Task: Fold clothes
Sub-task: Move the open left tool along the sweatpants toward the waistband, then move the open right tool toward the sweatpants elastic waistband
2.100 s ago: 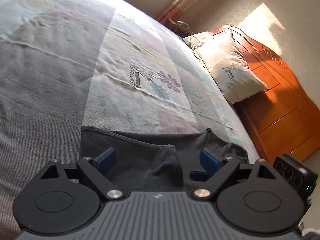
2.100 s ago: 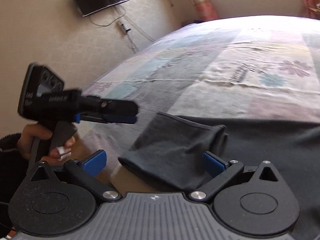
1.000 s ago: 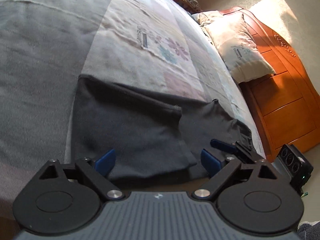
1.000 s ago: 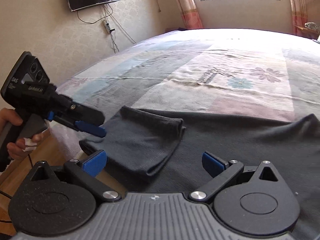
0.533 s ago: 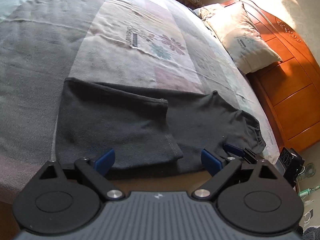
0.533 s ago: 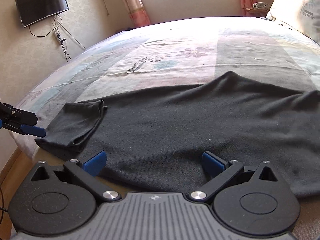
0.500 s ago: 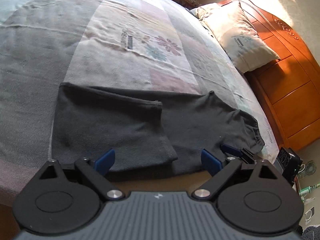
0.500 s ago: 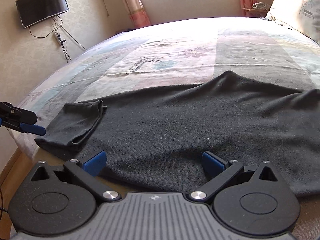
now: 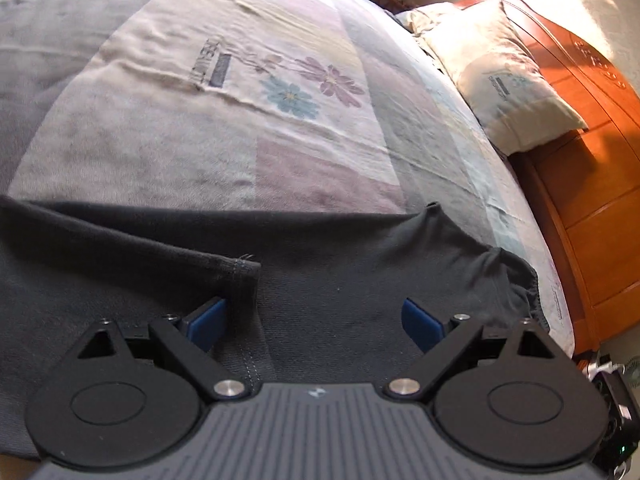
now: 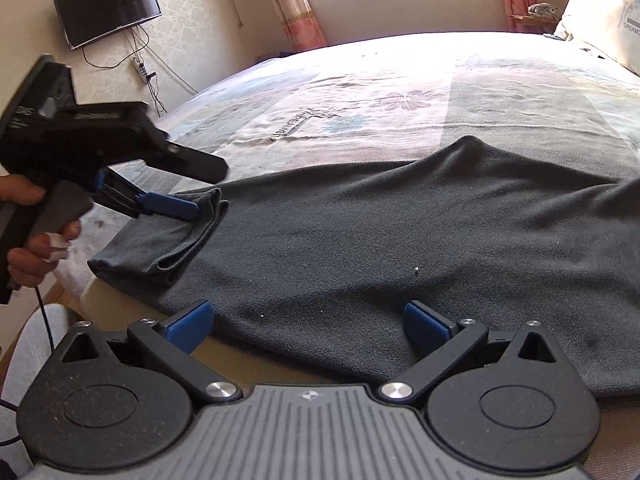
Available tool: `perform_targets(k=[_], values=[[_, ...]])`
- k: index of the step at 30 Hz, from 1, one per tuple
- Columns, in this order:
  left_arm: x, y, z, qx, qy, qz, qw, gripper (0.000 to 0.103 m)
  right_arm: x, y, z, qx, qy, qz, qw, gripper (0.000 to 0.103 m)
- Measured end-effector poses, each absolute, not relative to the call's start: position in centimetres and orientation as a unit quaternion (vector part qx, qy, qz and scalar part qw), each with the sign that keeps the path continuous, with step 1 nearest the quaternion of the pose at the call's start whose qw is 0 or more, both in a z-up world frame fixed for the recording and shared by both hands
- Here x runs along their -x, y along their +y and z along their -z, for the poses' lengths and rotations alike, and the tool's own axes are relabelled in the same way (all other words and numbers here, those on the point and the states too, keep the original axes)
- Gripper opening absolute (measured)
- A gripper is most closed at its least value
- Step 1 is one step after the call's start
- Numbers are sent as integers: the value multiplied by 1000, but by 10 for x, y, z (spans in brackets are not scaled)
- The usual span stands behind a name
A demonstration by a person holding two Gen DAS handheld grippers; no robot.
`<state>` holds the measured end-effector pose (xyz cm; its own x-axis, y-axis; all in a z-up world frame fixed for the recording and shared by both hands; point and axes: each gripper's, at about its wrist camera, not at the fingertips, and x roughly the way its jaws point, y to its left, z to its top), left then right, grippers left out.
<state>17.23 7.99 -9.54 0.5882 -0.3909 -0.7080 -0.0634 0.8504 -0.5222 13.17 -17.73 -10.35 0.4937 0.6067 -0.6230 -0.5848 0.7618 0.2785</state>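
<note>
Bedspread (image 9: 280, 120) carries dark garment (image 10: 360, 240); both grippers' fingers spread, apparently ungrasping.

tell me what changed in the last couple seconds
The left gripper backed off, then moved back in over the folded end of the dark garment, one finger by the hem, jaws open. The right gripper stayed open at the near edge. The garment stayed flat.

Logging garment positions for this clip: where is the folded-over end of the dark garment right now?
In the right wrist view the folded-over end lies at the left, near the bed edge, with the left tongs at its top corner.
</note>
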Motion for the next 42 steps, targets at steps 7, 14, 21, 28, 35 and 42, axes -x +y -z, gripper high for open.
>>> perform_targets(k=[7, 14, 21, 28, 35, 42], values=[[-197, 43, 77, 242, 406, 251, 845, 96, -117, -171, 92, 54, 329, -347, 877, 103], [-256, 16, 100, 203, 446, 255, 834, 95, -132, -171, 92, 77, 345, -294, 888, 103], [-234, 43, 52, 135, 394, 262, 871, 96, -170, -167, 78, 57, 391, -278, 875, 103], [-222, 71, 30, 94, 365, 199, 905, 97, -227, -130, 66, 41, 413, -312, 855, 103], [-222, 78, 35, 109, 373, 206, 898, 97, -266, -95, 90, 71, 428, -300, 850, 103], [-212, 52, 36, 85, 386, 245, 885, 97, -253, -125, 72, 84, 407, -254, 873, 103]])
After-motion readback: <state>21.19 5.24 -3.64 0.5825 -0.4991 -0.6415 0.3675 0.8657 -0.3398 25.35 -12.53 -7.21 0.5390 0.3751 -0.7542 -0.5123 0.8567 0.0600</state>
